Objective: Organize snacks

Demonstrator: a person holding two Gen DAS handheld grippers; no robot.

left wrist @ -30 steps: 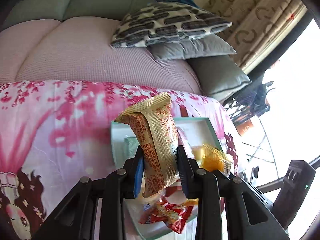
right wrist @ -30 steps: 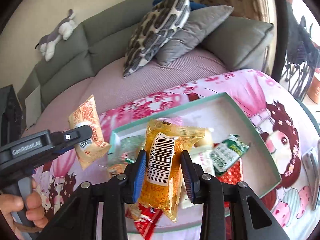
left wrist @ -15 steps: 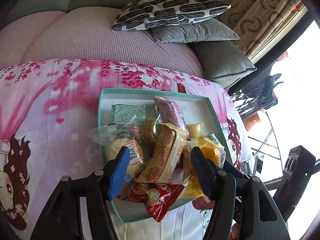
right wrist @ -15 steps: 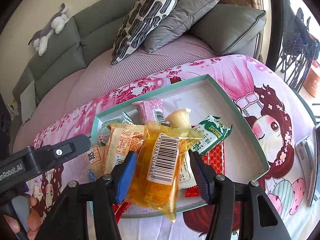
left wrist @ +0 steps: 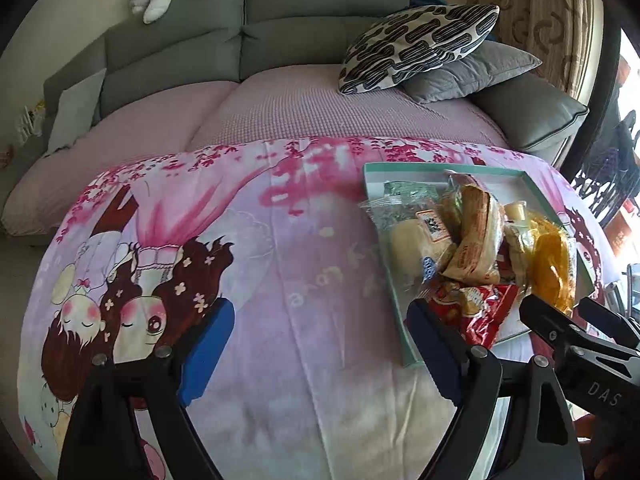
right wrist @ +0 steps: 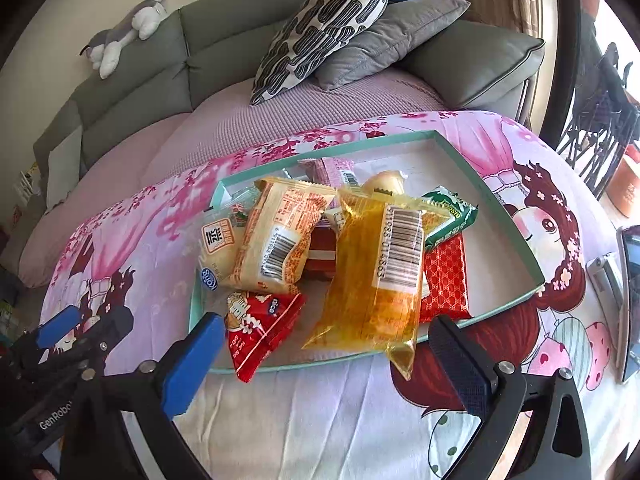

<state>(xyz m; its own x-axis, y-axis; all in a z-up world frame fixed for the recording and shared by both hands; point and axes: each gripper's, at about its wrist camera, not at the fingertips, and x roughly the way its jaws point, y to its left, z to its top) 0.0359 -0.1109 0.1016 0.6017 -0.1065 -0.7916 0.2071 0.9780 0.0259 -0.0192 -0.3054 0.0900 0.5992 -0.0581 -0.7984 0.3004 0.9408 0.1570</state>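
A teal-rimmed tray [right wrist: 520,236] on the pink cartoon cloth holds several snack packets. An orange-printed packet [right wrist: 280,236] and a clear yellow packet [right wrist: 384,272] lie on top, with a red packet [right wrist: 260,324] at the near edge. The tray also shows in the left wrist view [left wrist: 372,184], right of centre. My right gripper [right wrist: 328,360] is open and empty just in front of the tray. My left gripper [left wrist: 320,348] is open and empty over the cloth, left of the tray.
The pink cloth [left wrist: 240,260] covers the table. Behind it stands a grey sofa [left wrist: 280,12] with a patterned pillow [right wrist: 320,28] and a plush toy [right wrist: 124,28]. A phone-like device [right wrist: 628,300] lies at the right edge.
Both grippers opened wide and let go of their packets, which now lie in the tray. Both grippers have drawn back; the left one swung left over the cloth.
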